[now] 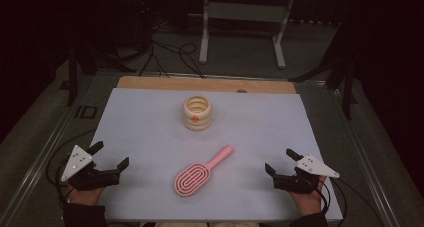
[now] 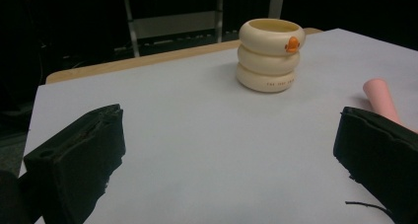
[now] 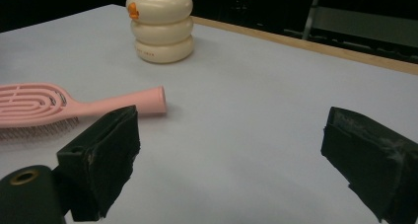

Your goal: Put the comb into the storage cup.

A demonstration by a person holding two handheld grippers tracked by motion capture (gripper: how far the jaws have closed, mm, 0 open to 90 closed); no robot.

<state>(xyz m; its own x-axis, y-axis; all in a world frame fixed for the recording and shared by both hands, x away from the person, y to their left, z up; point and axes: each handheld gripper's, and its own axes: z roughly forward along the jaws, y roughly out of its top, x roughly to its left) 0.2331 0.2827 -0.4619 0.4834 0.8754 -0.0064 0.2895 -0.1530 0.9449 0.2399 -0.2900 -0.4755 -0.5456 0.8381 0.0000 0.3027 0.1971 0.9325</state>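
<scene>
A pale sheet (image 1: 150,122) covers most of a wooden table (image 1: 150,83), leaving a strip of bare wood along the far edge. Beyond the table stands a light grey metal frame (image 1: 242,24) on two legs. Black cables (image 1: 170,54) snake across the dark floor near it. The room behind is dark and hard to make out.

Surface: my table (image 1: 150,82), wooden edge showing at the far side, covered by a pale sheet (image 1: 140,132).
On sheet, far centre: cream ringed cup (image 1: 197,113), upright, orange mark on its side.
On sheet, near centre: pink hairbrush (image 1: 201,172), lying flat, handle angled toward far right.
Spacing: cup and brush apart, not touching.
</scene>
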